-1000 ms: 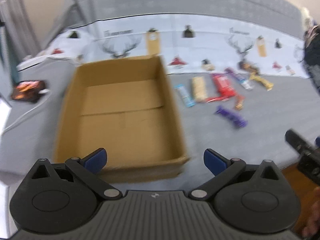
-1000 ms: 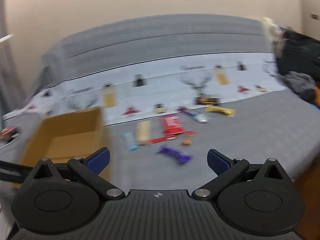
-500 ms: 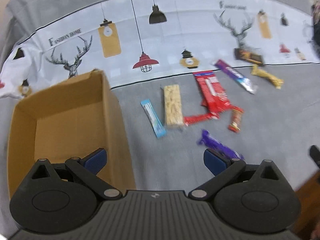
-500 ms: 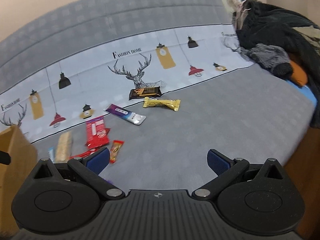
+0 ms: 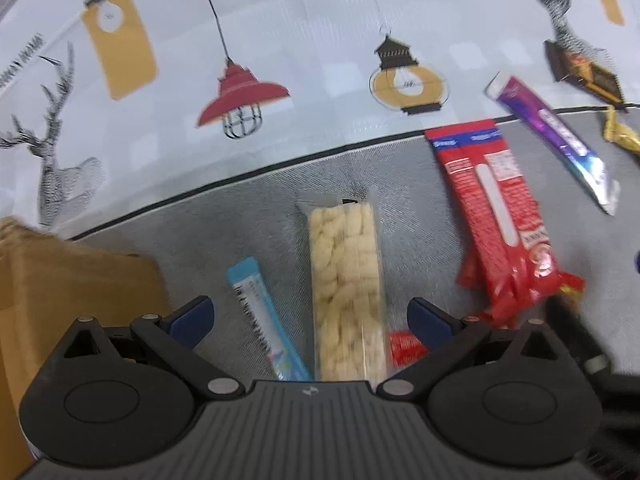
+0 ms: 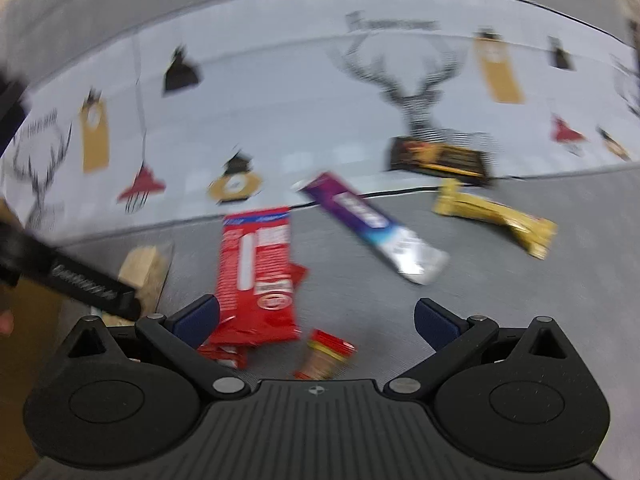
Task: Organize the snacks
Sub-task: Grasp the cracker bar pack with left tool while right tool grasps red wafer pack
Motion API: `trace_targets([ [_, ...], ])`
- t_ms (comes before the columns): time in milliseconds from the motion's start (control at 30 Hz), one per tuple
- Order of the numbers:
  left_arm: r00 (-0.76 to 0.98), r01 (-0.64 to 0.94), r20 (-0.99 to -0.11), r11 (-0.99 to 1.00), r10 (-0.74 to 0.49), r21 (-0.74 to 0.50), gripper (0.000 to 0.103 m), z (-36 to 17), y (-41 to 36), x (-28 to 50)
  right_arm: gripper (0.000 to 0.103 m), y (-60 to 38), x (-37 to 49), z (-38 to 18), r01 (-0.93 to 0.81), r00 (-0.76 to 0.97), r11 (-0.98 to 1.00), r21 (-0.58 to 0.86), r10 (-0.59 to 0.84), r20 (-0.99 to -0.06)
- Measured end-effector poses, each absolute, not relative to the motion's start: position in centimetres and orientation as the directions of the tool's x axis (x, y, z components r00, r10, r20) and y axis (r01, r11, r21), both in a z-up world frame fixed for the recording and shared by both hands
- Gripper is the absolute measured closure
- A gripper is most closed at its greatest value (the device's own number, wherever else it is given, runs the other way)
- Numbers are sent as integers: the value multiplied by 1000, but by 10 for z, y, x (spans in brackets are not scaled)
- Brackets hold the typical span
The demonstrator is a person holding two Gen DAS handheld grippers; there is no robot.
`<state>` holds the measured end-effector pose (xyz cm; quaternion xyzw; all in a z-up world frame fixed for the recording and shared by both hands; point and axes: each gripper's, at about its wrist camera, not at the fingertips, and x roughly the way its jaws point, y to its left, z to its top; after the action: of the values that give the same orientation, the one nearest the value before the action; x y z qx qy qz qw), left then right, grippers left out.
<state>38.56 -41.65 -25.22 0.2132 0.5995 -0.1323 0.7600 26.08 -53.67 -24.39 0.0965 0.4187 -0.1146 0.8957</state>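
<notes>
Clear crinkly plastic wraps the pale puffed snack bar (image 5: pixel 346 280), lying flat on the grey bed cover just right of the cardboard box (image 5: pixel 60 300). It looks light, brittle; best pinched across its narrow middle. Left claw (image 5: pixel 310 316) gapes wide above it. Right claw (image 6: pixel 316 320) also spread, empty.

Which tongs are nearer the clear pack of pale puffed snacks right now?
Left. The left tongs are open straddling the puffed snack pack. The right tongs hang over the red wrapper, with the pack off to their left.
</notes>
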Motion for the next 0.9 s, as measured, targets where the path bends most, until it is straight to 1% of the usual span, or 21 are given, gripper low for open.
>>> trace_targets([
  [133, 215, 440, -974, 884, 69, 159, 8, -270, -418, 398, 0, -524, 289, -266, 238, 606, 971, 10, -140, -783],
  [200, 209, 438, -976, 886, 64, 152, 15, -274, -418, 402, 1, -523, 297, -277, 236, 594, 972, -2, -146, -791],
  [233, 197, 437, -979, 890, 44, 128, 20, -274, -417, 404, 3, -523, 299, -281, 228, 594, 974, 1, -138, -793],
  [267, 185, 437, -983, 895, 12, 93, 45, -272, -415, 405, 26, -523, 297, -283, 208, 607, 978, 11, -120, -785],
  [300, 173, 438, -985, 897, -24, 55, 62, -268, -413, 405, 44, -524, 294, -282, 190, 627, 981, 31, -97, -773],
  [367, 199, 437, -979, 898, -40, 52, 62, -260, -412, 404, 49, -527, 283, -275, 215, 651, 975, 58, -99, -752],
  [433, 246, 453, -968, 889, -48, 71, 62, -252, -410, 398, 51, -526, 268, -266, 232, 677, 972, 32, -138, -723],
  [500, 250, 444, -966, 894, -62, 58, 62, -245, -404, 393, 51, -529, 251, -253, 245, 701, 969, 25, -160, -695],
  [633, 240, 408, -963, 913, -120, -12, 62, -218, -387, 383, 52, -541, 219, -227, 301, 732, 952, 49, -198, -652],
  [800, 290, 395, -939, 917, -186, -60, 62, -174, -373, 346, 52, -551, 184, -202, 376, 747, 915, 148, -206, -632],
  [900, 323, 404, -924, 913, -207, -63, 62, -151, -360, 320, 52, -544, 164, -187, 392, 765, 900, 189, -205, -610],
])
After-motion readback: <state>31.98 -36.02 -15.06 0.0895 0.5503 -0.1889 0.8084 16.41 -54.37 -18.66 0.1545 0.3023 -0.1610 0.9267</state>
